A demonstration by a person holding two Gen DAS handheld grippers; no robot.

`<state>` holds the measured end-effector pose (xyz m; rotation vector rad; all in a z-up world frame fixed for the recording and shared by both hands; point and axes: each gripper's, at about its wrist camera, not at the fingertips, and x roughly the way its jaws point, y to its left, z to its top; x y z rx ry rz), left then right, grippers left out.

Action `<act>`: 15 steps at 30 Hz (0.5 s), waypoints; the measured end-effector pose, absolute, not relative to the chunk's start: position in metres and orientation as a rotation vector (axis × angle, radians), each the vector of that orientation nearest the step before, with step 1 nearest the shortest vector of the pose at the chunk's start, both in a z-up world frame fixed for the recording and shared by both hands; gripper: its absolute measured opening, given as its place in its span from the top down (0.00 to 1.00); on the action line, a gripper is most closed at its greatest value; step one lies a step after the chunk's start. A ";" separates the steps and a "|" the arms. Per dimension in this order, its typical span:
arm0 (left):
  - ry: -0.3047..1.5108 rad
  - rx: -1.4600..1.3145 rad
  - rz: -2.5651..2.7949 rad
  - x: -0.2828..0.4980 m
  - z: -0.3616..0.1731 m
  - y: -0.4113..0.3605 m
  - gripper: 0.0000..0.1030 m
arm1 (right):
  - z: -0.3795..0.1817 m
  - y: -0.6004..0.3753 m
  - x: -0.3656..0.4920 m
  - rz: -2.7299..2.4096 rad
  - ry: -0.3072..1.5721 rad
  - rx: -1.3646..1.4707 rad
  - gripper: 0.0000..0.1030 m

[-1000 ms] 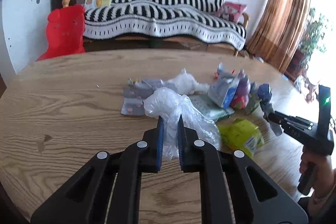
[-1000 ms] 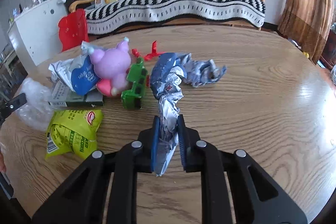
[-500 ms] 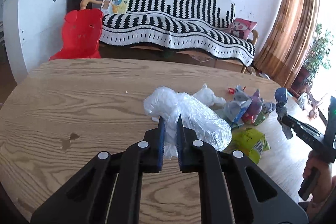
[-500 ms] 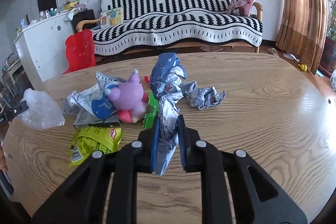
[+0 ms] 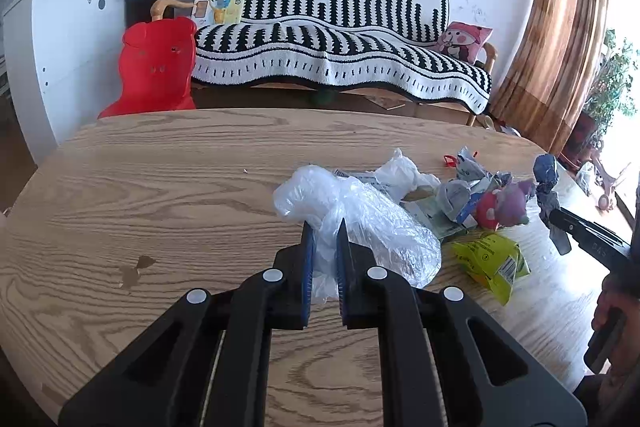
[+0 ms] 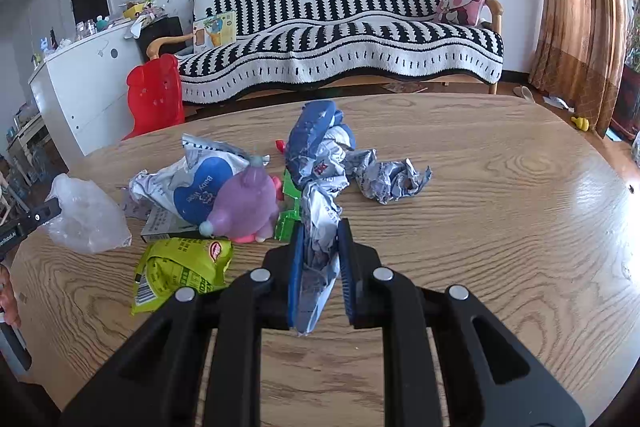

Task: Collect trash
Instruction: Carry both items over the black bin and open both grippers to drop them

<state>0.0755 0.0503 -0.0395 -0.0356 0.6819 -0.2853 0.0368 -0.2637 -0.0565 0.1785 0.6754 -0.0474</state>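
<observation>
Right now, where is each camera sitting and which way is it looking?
Left wrist: sits on the left gripper, looking along its fingers across the wooden table to the striped sofa; it is shut on a clear plastic bag, with the other hand at the right edge.
Right wrist: sits on the right gripper, also facing the sofa, shut on a crumpled blue wrapper.
Both show the green snack bag, purple toy and red chair.

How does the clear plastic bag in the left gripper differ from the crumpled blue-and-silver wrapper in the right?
The clear plastic bag is see-through, puffy and unprinted; the crumpled blue-and-silver wrapper is opaque, printed and twisted into a long strip. Shared: each is clamped between shut jaws, the bag in the left gripper, the wrapper in the right gripper.
</observation>
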 end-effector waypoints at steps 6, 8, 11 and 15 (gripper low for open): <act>0.687 -0.030 -0.290 0.077 -0.040 0.049 0.91 | -0.057 -0.265 0.037 -0.046 0.678 0.187 0.83; 0.685 -0.033 -0.290 0.077 -0.039 0.049 0.91 | -0.058 -0.265 0.038 -0.047 0.683 0.188 0.83; 0.685 -0.031 -0.293 0.078 -0.040 0.049 0.91 | -0.058 -0.266 0.038 -0.045 0.687 0.183 0.83; 0.684 -0.030 -0.293 0.077 -0.040 0.049 0.91 | -0.058 -0.265 0.038 -0.047 0.689 0.185 0.83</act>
